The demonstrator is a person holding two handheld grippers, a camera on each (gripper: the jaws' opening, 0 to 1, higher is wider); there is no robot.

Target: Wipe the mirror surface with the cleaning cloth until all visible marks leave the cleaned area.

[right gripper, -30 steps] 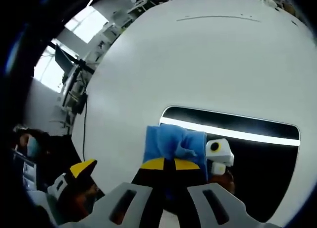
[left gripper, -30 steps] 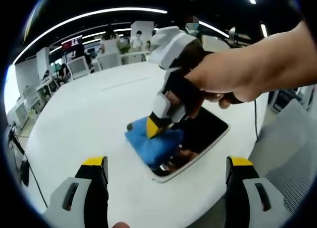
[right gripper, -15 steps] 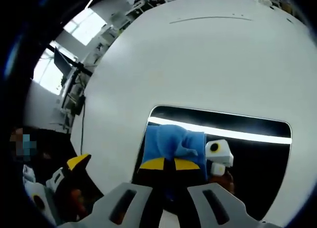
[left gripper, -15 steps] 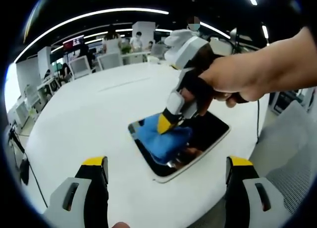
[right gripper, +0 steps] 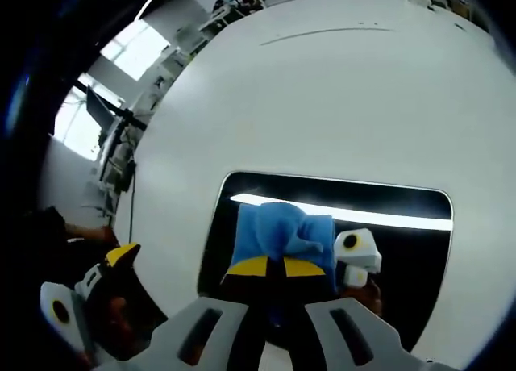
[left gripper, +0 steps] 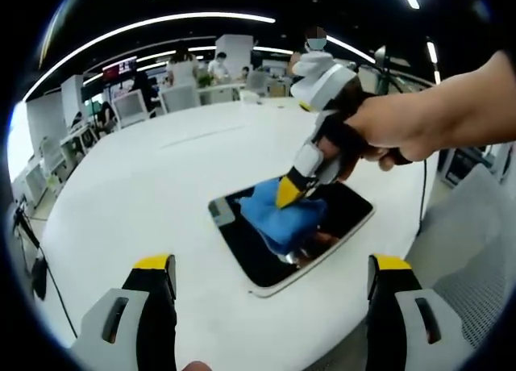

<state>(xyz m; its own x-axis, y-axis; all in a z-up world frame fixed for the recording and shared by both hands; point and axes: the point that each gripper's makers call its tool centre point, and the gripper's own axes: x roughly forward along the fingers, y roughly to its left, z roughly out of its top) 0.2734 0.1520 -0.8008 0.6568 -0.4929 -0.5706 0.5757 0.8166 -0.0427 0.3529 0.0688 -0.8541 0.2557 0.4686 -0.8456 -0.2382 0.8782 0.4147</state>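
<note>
An open office with ceiling light strips, desks and monitors spreads behind a large round white tabletop [left gripper: 145, 193]. On the tabletop, toward its near edge in the left gripper view, lies a dark rectangular mirror with a thin white frame [left gripper: 258, 262]; its glass reflects a bright ceiling strip in the right gripper view [right gripper: 403, 242].

The right tongs [left gripper: 292, 191], grey-white with yellow tips and held in a person's hand [left gripper: 395, 133], come down onto the mirror at a slant. Their jaws are clenched on a crumpled blue cleaning cloth [left gripper: 278, 216], which is pressed against the glass around the middle of the mirror. In the right gripper view the same tongs [right gripper: 282, 268] rise from the bottom with the yellow tips closed together on the cloth [right gripper: 282, 234], which covers the mirror's left-centre part, with dark glass showing beyond it.

The left tongs [left gripper: 270, 278] hang above the tabletop on the near side of the mirror, apart from it, their yellow-tipped jaws spread wide and grasping nothing. They also appear beside the mirror's left end in the right gripper view [right gripper: 105, 294].
</note>
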